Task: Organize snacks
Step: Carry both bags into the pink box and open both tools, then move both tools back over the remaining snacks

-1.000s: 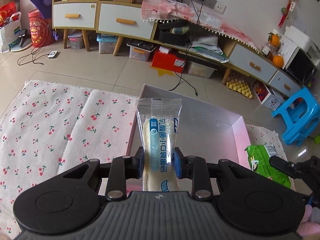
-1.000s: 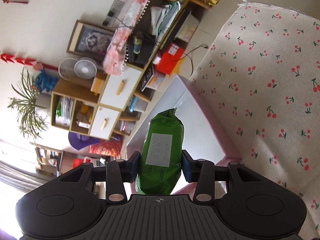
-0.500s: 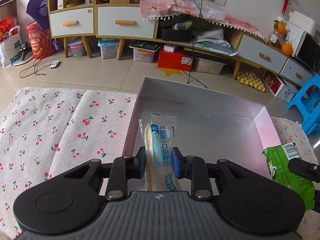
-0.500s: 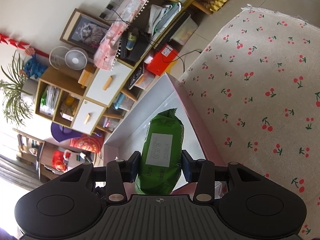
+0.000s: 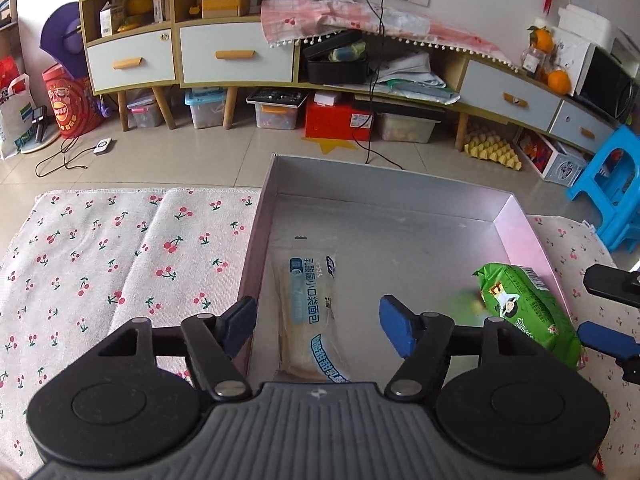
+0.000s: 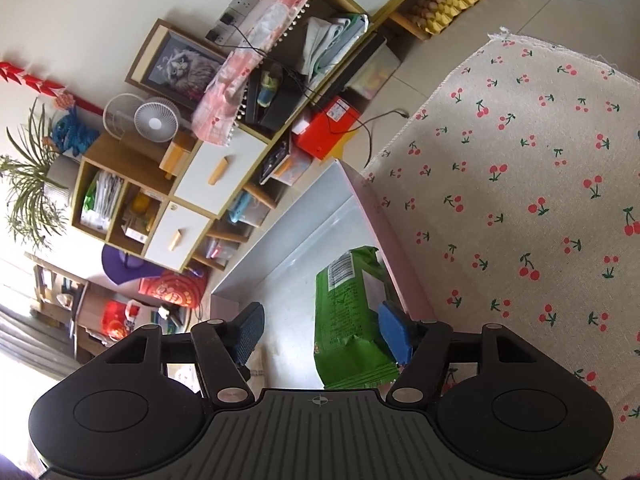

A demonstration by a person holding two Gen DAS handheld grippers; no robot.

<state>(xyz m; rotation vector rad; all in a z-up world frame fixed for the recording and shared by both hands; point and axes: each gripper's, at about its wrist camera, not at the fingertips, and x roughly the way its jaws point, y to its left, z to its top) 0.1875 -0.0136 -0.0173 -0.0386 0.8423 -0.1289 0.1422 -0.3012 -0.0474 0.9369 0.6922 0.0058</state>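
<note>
A clear bread packet with blue print [image 5: 310, 316] lies flat on the floor of the grey tray [image 5: 384, 196], near its left wall. My left gripper [image 5: 318, 330] is open above it, jaws wide apart, touching nothing. A green snack bag [image 5: 528, 312] leans against the tray's right wall; it also shows in the right wrist view [image 6: 352, 312]. My right gripper [image 6: 320, 334] is open, with the green bag loose beside its right finger. The right gripper's fingertips [image 5: 604, 334] show at the right edge of the left wrist view.
The tray [image 6: 288, 248] sits on a cherry-print cloth [image 5: 120, 264] that spreads to both sides [image 6: 540, 200]. Beyond the table's far edge are a tiled floor, a long sideboard [image 5: 240, 56] with drawers, storage boxes and a blue stool [image 5: 612, 196].
Both grippers have opened and let go. The bread packet has dropped flat into the tray, and the green bag has come free and rests against the tray's right wall.
</note>
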